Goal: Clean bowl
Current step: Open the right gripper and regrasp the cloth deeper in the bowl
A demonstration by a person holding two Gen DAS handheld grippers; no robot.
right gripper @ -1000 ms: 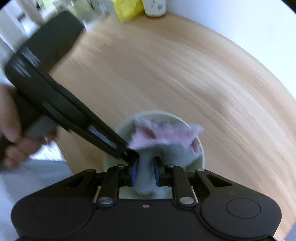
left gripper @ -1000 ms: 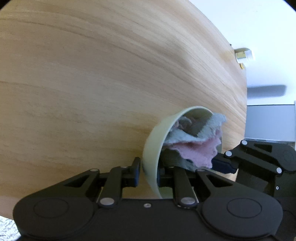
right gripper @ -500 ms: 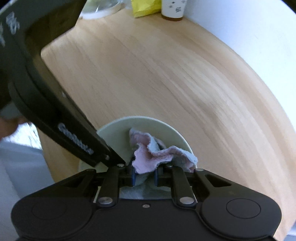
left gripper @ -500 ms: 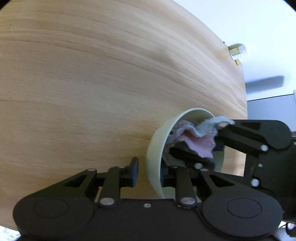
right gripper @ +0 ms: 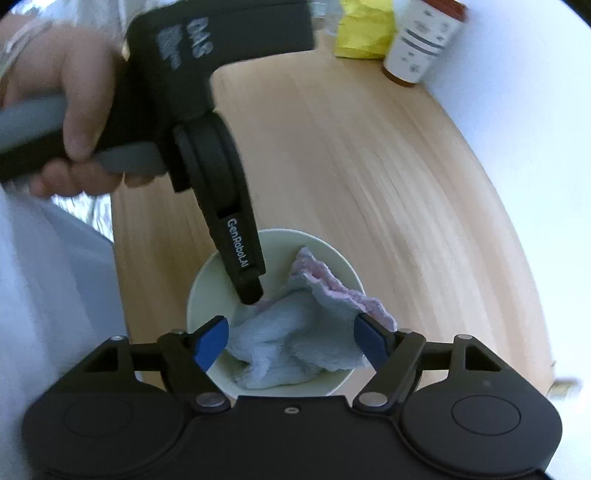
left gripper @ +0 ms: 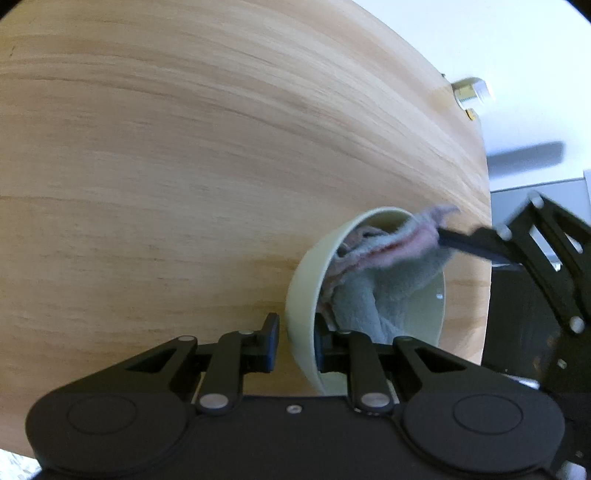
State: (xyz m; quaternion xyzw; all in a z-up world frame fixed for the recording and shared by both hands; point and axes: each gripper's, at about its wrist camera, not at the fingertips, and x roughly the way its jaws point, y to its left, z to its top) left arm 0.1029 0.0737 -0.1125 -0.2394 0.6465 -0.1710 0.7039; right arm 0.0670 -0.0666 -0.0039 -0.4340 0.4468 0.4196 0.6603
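A pale green bowl (left gripper: 306, 280) sits on the wooden table, also in the right wrist view (right gripper: 210, 280). My left gripper (left gripper: 295, 345) is shut on the bowl's rim, one finger inside and one outside. A crumpled blue and pink cloth (right gripper: 295, 332) lies in the bowl and drapes over its rim; it also shows in the left wrist view (left gripper: 376, 269). My right gripper (right gripper: 291, 341) is open wide, its blue pads (right gripper: 208, 343) either side of the cloth, just above the bowl. In the left wrist view one of its fingers (left gripper: 476, 243) touches the cloth's upper edge.
The wooden table (left gripper: 184, 166) stretches away, with its edge close by the bowl. A white jar with a dark lid (right gripper: 421, 40) and a yellow pack (right gripper: 364, 29) stand at the table's far end. A small bottle (left gripper: 471, 92) lies at the far corner. The hand holding the left gripper (right gripper: 74, 110) is at the left.
My right gripper has opened and let go of the cloth, which now lies loose in the bowl. The left gripper still holds the rim.
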